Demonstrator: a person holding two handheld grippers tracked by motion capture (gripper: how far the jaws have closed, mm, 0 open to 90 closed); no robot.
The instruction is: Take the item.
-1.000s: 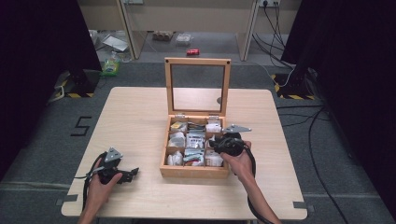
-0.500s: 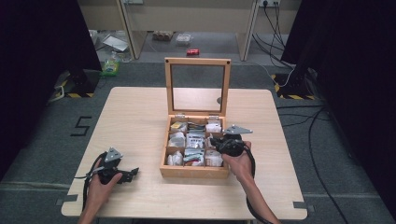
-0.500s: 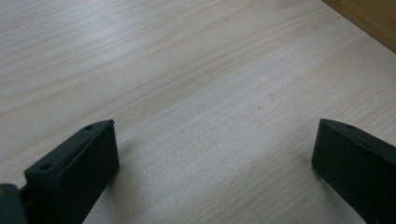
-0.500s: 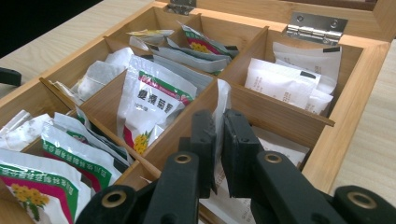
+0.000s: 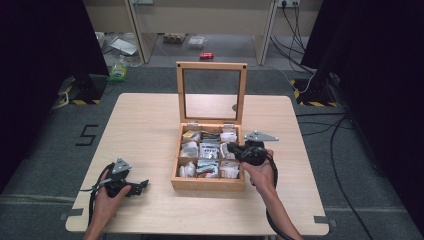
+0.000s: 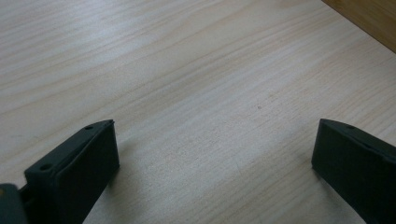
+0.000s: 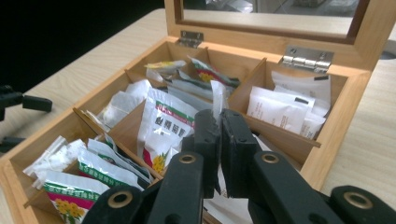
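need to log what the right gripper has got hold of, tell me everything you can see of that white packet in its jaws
The thin white paper-like packet stands upright on edge between the black jaws of the right gripper, which are closed on its lower part. Its narrow top edge rises above the jaw tips. It looks flat and sealed; any print is hidden. It sits over the right-hand side of the open wooden compartment box, among similar sachets. Whether it is clear of the ones beneath cannot be told.

My left claw (image 5: 142, 185) sits on bare tabletop (image 5: 145, 130), jaws wide, clear run to the wooden box (image 5: 207, 184). My right claw (image 7: 219, 140) is pinched on a white sachet (image 7: 217, 98), hemmed by dividers and packed sachets. Upright glass lid (image 5: 211, 92) blocks approach from the far side; from above it's clear.
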